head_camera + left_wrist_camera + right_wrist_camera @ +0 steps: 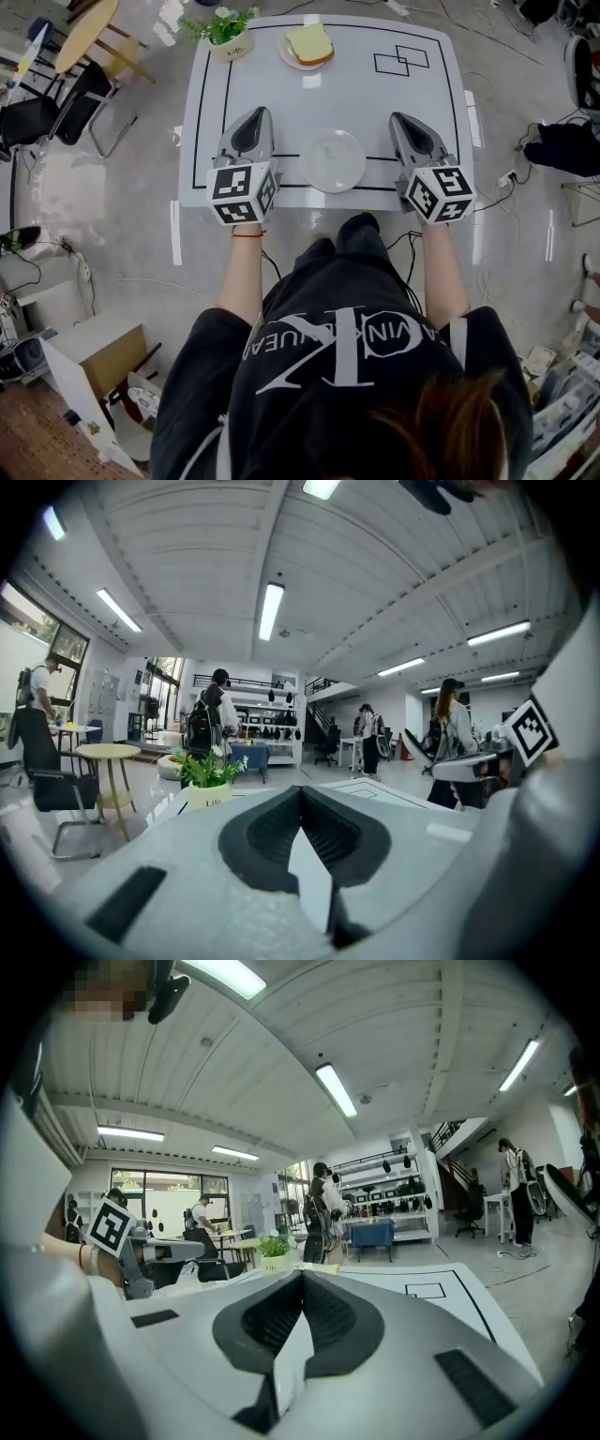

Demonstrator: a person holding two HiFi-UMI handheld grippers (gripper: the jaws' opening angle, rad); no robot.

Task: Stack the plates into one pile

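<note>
You hold both grippers above the near part of the white table, each with its jaws pressed together and nothing between them. The left gripper is on the left and the right gripper on the right, both pointing away from you.

An empty white plate lies on the table between them, close to the near edge, touching neither gripper. A second plate sits near the far edge, well apart from both grippers, with a pale yellow block on it. A potted plant stands just to its left at the far left corner.

The tabletop between the two plates is bare. A black outline runs just inside the table's edges.
</note>
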